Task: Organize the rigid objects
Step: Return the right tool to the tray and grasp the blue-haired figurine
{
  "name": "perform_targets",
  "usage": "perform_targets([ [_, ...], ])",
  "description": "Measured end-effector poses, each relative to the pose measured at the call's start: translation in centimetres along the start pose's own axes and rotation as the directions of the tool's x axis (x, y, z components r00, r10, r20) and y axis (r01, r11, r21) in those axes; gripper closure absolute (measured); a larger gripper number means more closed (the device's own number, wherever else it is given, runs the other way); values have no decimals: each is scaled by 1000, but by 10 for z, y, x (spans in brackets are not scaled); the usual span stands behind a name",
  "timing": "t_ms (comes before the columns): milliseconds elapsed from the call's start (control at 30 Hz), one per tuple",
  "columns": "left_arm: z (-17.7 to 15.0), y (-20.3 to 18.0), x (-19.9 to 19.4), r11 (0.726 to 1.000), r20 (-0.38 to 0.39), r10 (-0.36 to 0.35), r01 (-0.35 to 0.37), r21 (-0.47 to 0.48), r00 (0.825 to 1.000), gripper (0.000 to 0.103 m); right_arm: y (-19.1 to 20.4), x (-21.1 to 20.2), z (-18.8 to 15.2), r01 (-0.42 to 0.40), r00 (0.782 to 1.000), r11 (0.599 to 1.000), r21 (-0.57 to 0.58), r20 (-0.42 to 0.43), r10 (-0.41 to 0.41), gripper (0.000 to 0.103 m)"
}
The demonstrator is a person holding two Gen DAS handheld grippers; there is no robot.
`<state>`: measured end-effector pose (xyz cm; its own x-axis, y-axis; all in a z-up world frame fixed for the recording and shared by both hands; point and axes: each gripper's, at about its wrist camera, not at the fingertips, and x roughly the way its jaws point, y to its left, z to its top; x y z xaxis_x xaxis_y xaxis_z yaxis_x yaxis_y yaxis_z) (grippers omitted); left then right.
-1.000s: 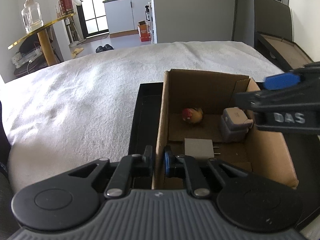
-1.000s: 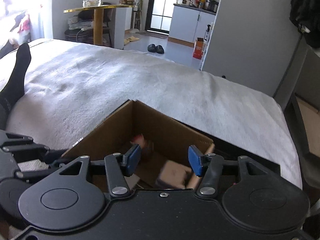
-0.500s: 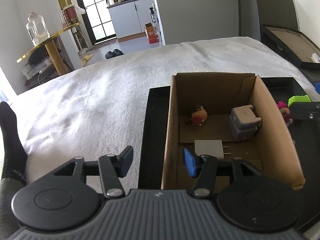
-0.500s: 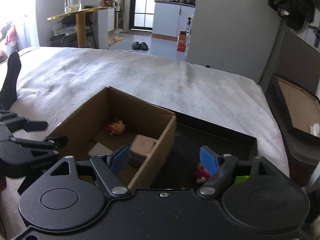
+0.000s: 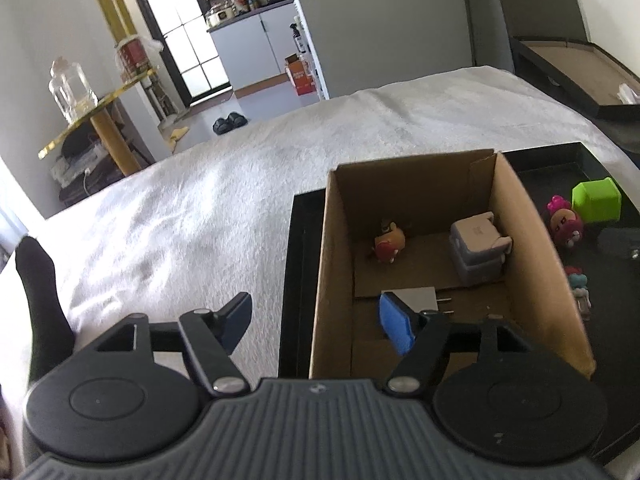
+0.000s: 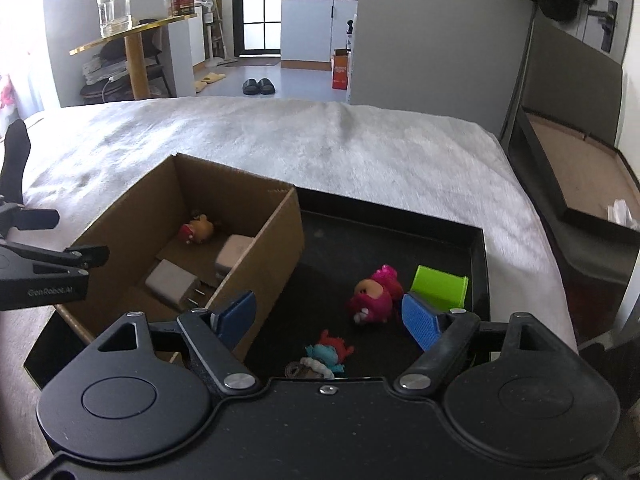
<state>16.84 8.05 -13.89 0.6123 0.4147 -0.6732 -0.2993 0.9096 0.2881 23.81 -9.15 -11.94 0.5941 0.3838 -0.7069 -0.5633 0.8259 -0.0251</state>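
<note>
Over the black tray (image 6: 478,256), both tools, left (image 5: 316,322) and right (image 6: 330,316), gape empty, jaws just widened.

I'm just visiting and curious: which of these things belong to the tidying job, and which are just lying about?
Job:
box
tray
chargers
orange toy
pink toy
green block
blue toy

Lying about:
jar
slippers
gold table

left hand-held gripper (image 5: 314,322): black, blue pads, ribbed grey body | black sock (image 5: 38,280)
</note>
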Motion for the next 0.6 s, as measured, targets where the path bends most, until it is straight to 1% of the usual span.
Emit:
perform_targets([
  [233,10,-7,-12,999,23,24,-25,29,999,29,-13,10,-15,-21,999,997,69,-27,23,24],
  [400,13,-16,-9,997,15,45,-46,64,999,28,-20,20,-24,-55,998,993,103,-36,59,25],
  [433,14,-18,-7,996,11,52,-52,73,999,28,-20,23,-26,-64,997,992,112,-41,69,25],
  [567,16,-27,-2,992,2,68,-68,108,998,28,-23,34,-34,-86,994,987,137,-57,95,37],
  [600,16,-30,0,990,1,75,-75,119,997,28,-24,37,-36,-86,994,986,146,-60,95,38],
])
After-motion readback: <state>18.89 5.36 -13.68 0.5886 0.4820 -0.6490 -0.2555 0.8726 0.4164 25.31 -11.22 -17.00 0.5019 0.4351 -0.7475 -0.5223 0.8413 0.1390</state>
